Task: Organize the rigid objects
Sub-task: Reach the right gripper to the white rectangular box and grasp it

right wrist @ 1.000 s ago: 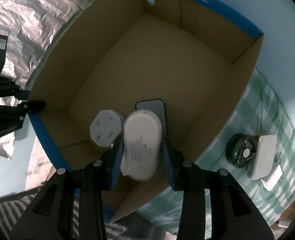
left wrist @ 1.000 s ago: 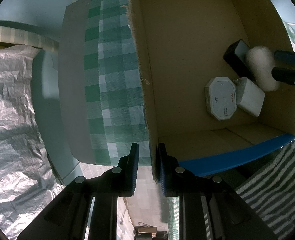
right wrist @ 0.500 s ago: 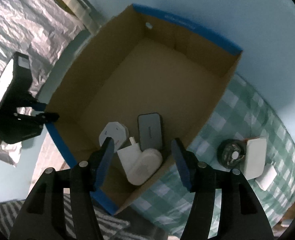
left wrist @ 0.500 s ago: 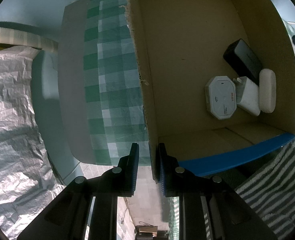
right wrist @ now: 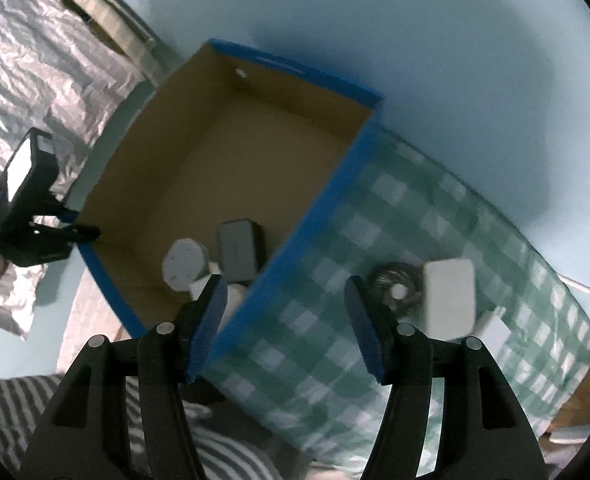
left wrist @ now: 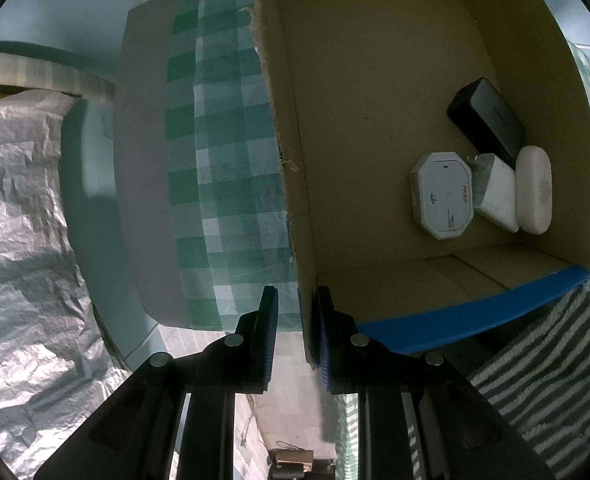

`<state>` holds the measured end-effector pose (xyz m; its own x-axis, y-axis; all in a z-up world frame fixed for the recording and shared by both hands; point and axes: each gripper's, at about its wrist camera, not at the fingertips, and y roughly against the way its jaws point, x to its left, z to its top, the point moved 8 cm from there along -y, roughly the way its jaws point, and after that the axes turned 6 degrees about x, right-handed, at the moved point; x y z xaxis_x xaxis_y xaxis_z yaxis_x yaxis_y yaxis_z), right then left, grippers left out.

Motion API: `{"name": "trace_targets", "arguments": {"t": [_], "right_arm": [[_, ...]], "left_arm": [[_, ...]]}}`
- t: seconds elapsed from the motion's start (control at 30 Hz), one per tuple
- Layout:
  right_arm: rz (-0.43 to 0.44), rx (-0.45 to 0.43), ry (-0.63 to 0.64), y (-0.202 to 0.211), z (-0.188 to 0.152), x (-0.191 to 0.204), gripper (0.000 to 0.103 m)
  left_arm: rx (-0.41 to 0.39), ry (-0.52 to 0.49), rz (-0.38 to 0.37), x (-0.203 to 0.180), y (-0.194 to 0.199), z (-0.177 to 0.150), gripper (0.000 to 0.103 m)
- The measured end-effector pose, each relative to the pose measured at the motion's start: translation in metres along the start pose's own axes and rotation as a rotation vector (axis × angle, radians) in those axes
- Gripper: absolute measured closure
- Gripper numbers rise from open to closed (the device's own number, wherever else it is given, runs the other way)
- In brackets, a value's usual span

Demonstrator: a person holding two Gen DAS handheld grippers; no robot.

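Left gripper (left wrist: 293, 320) is clamped on the near wall of the open brown cardboard box with blue outer faces (left wrist: 375, 80), one finger outside, one inside. Inside the box, ahead and to the right of that gripper, four items sit clustered on the floor near the right wall: a white octagonal flat device (left wrist: 443, 195), a white square charger block (left wrist: 495, 192) touching it, a white oval hard case (left wrist: 534, 190) against the charger, and a black rectangular power bank (left wrist: 487, 122) just beyond them. Right gripper (right wrist: 285, 324) has its jaws spread wide, nothing between them, hovering over the box's blue side wall and the green-and-white checked tablecloth (right wrist: 435, 220). Ahead-right of it on the cloth: a dark round disc-shaped object (right wrist: 391, 286) and a white rounded rectangular box (right wrist: 449, 300) beside it (view is motion-blurred, details unclear).
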<state>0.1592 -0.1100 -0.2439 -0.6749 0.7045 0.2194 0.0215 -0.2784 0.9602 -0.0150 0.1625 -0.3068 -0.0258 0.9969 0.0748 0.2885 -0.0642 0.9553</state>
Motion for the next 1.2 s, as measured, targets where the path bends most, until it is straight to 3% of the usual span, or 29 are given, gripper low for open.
{"name": "trace_targets", "arguments": {"t": [0.53, 0.83, 0.87, 1.2], "right_arm": [[-0.115, 0.142, -0.085, -0.050, -0.024, -0.128, 0.040], [-0.137, 0.218, -0.046, -0.083, -0.038, -0.151, 0.040], [-0.141, 0.227, -0.041, -0.085, -0.038, -0.152, 0.037], [-0.184, 0.257, -0.001, -0.087, -0.034, -0.151, 0.037]], "left_arm": [[0.022, 0.011, 0.002, 0.002, -0.003, 0.000, 0.084], [0.031, 0.039, 0.003, 0.005, -0.005, 0.000, 0.084], [0.031, 0.043, 0.003, 0.006, -0.005, 0.000, 0.084], [0.034, 0.062, 0.000, 0.004, -0.004, 0.000, 0.084]]}}
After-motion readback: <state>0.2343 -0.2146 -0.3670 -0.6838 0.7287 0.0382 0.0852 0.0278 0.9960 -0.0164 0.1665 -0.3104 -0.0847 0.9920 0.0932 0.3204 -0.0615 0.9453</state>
